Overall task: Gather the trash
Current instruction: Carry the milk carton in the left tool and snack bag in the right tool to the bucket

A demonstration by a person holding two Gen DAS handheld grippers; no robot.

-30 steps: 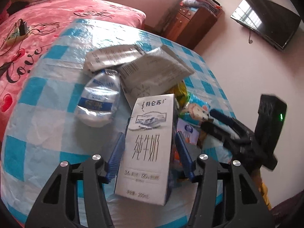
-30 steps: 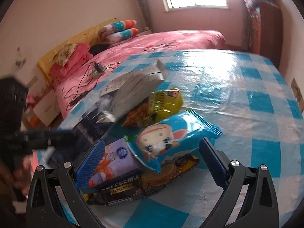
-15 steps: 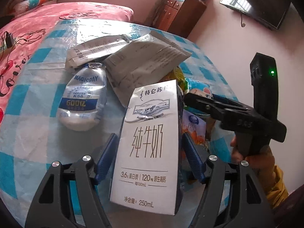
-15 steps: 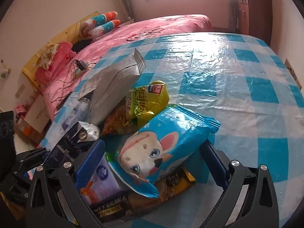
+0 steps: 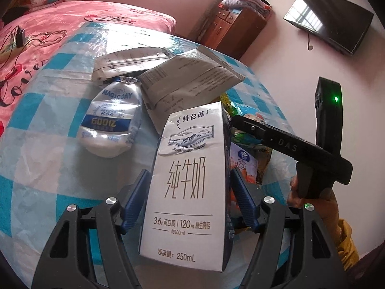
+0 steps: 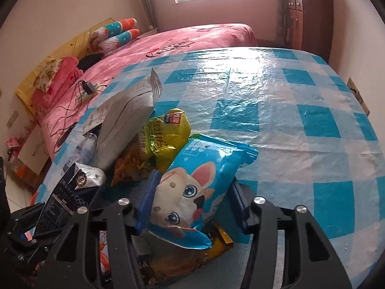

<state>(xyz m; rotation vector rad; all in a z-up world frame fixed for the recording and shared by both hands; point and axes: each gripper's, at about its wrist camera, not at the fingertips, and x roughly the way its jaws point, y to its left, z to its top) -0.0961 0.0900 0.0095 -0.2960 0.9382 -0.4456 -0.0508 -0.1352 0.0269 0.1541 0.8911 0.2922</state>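
Closing right claw (image 6: 190,202) around snack bag (image 6: 192,192)

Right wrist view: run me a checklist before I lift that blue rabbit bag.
1. Blue rabbit bag sits between the right gripper fingers, jaws closing: ok.
2. Pads touch both sides of the bag: ok.
3. Bag is free of the gold packet beneath it: cannot tell.
4. Milk carton sits between the left gripper fingers: ok.
5. Left pads press on the carton: cannot tell.
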